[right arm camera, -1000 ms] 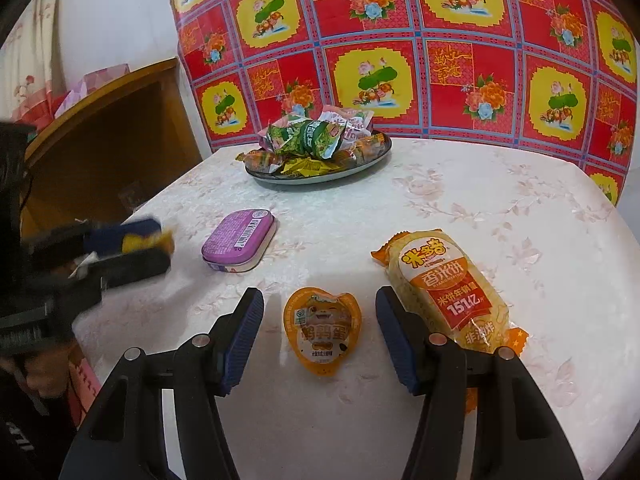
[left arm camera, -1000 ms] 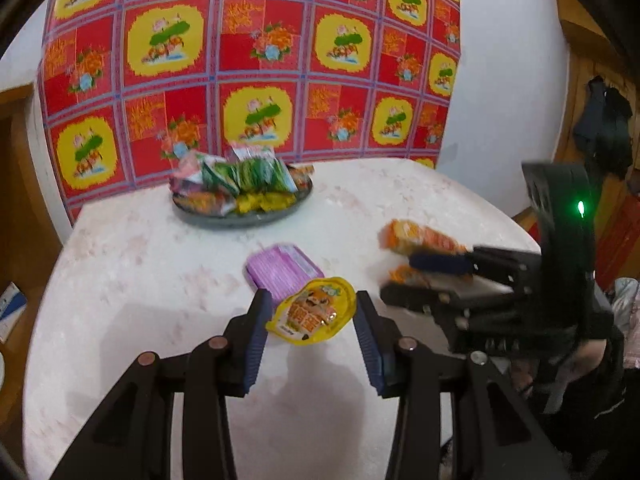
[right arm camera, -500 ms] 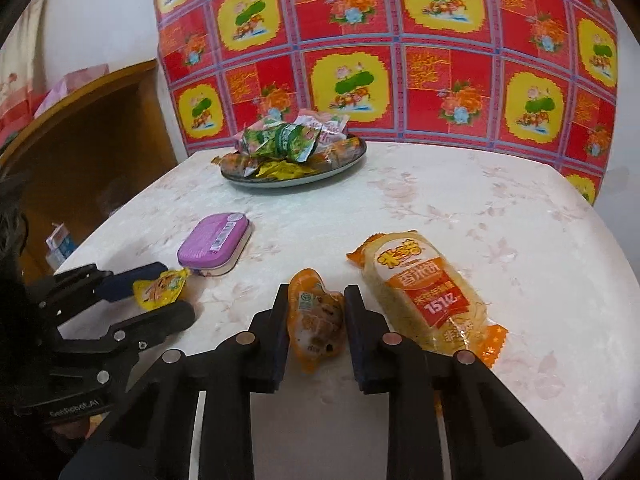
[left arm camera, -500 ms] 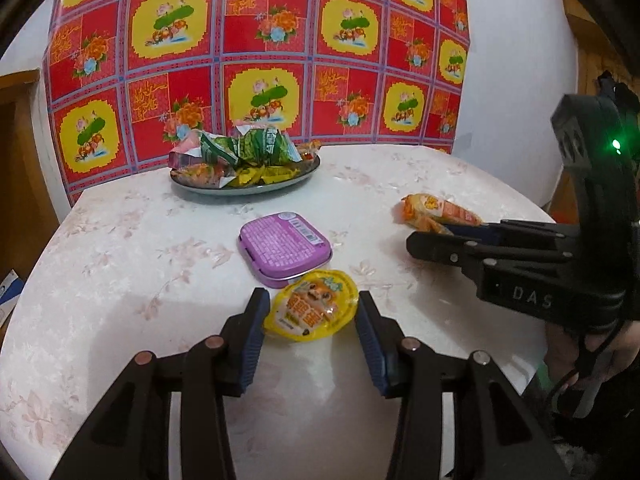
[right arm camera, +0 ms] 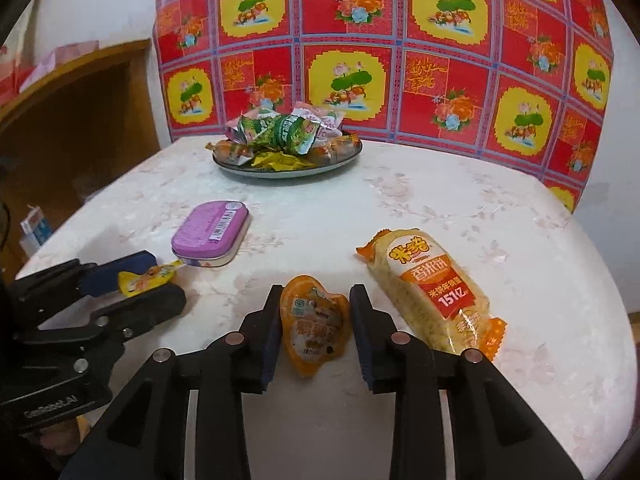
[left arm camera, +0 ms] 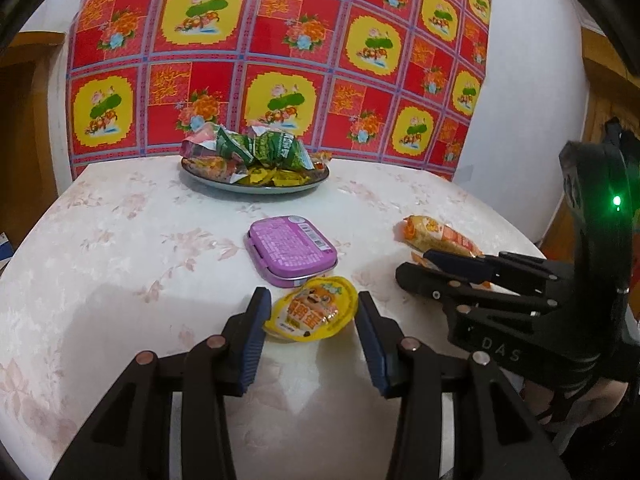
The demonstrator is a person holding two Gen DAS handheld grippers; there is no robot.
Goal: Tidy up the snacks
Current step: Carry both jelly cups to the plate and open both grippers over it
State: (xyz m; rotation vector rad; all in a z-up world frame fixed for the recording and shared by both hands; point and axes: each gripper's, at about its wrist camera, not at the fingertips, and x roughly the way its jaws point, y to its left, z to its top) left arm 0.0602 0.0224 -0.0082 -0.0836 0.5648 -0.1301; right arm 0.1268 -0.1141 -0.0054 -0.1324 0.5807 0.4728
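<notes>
My left gripper (left arm camera: 311, 300) is closing, and its pads grip a yellow heart-shaped snack packet (left arm camera: 312, 314) just in front of a purple tin (left arm camera: 290, 246). The right wrist view shows that left gripper (right arm camera: 168, 276) holding the yellow packet (right arm camera: 146, 280) a little above the table. My right gripper (right arm camera: 316, 292) has an orange heart-shaped packet (right arm camera: 314, 324) between its pads, which touch both edges while the jaws are opening. A long rice-cracker pack (right arm camera: 432, 288) lies right of it. At the back, a plate (right arm camera: 240, 172) is heaped with several wrapped snacks.
The round table (left arm camera: 120, 260) has a pale flowered cover, with bare surface at its left and front. A red and yellow patterned cloth (left arm camera: 280, 40) hangs behind the plate. A wooden cabinet (right arm camera: 72, 112) stands to the left, with a small box (right arm camera: 36, 224) on the floor.
The right jaws went from wide apart to squeezing the orange packet, then eased so it lies flatter. The left gripper sank a little with the yellow packet, closer to the purple tin.
</notes>
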